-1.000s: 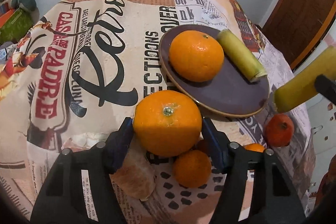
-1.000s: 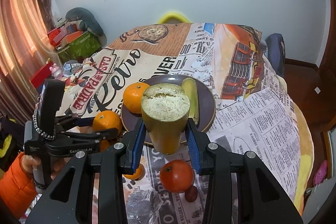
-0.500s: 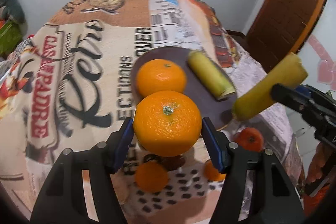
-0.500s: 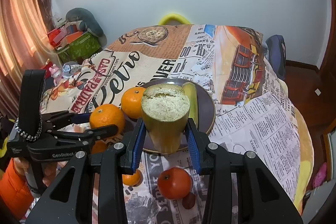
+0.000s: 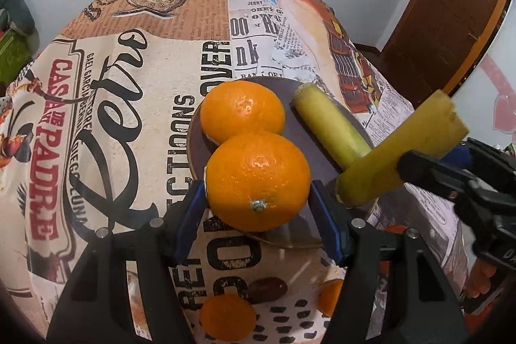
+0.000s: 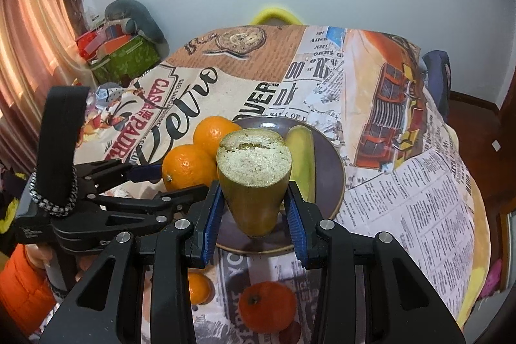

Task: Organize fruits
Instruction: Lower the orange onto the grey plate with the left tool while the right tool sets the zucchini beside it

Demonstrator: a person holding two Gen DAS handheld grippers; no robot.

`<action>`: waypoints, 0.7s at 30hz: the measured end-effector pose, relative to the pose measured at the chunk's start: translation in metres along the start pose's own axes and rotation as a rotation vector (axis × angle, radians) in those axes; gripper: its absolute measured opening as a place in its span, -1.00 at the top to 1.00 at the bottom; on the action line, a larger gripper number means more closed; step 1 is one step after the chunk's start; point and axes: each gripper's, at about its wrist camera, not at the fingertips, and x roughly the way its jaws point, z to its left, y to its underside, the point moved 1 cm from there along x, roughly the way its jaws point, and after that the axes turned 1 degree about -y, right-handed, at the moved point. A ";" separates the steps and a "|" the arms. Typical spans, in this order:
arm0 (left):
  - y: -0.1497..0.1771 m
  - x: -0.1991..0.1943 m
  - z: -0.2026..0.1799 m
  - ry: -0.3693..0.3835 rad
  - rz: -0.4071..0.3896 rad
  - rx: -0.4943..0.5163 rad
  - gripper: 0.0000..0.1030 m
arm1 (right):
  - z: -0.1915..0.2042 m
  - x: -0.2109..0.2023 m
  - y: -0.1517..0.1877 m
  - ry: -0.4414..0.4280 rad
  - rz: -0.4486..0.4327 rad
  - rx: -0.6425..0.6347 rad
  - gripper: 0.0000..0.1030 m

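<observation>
The left gripper (image 5: pixel 258 202) is clamping an orange (image 5: pixel 257 181) over the near rim of the dark plate (image 5: pixel 301 131). The right gripper (image 6: pixel 254 211) is squeezing a yellow-green cut stalk (image 6: pixel 253 179) above the plate's near edge, beside a second orange (image 5: pixel 242 111) and another stalk piece (image 5: pixel 330 128) lying on it.

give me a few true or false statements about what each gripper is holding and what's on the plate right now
1. The left gripper is shut on an orange. True.
2. The right gripper is open and holds nothing. False: it is shut on a yellow-green stalk piece with a pale cut end.
3. The plate has nothing on it. False: another orange and a second stalk piece lie on it.
4. Smaller fruits lie on the tablecloth off the plate, among them a reddish one. True.
5. The held orange is on the far side of the plate. False: it is over the plate's near edge.
</observation>
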 end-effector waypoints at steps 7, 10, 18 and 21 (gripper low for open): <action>-0.004 0.009 0.000 -0.009 0.010 0.006 -0.26 | -0.002 0.017 -0.007 -0.005 0.027 -0.007 0.32; -0.005 0.010 0.001 -0.005 0.012 0.001 -0.26 | -0.003 0.024 -0.011 -0.015 0.034 -0.003 0.32; -0.003 0.009 -0.001 -0.009 0.011 0.008 -0.26 | -0.005 0.035 -0.017 -0.010 0.035 0.014 0.32; -0.004 0.009 -0.003 -0.017 0.009 0.019 -0.26 | -0.006 0.035 -0.017 -0.010 0.032 0.018 0.32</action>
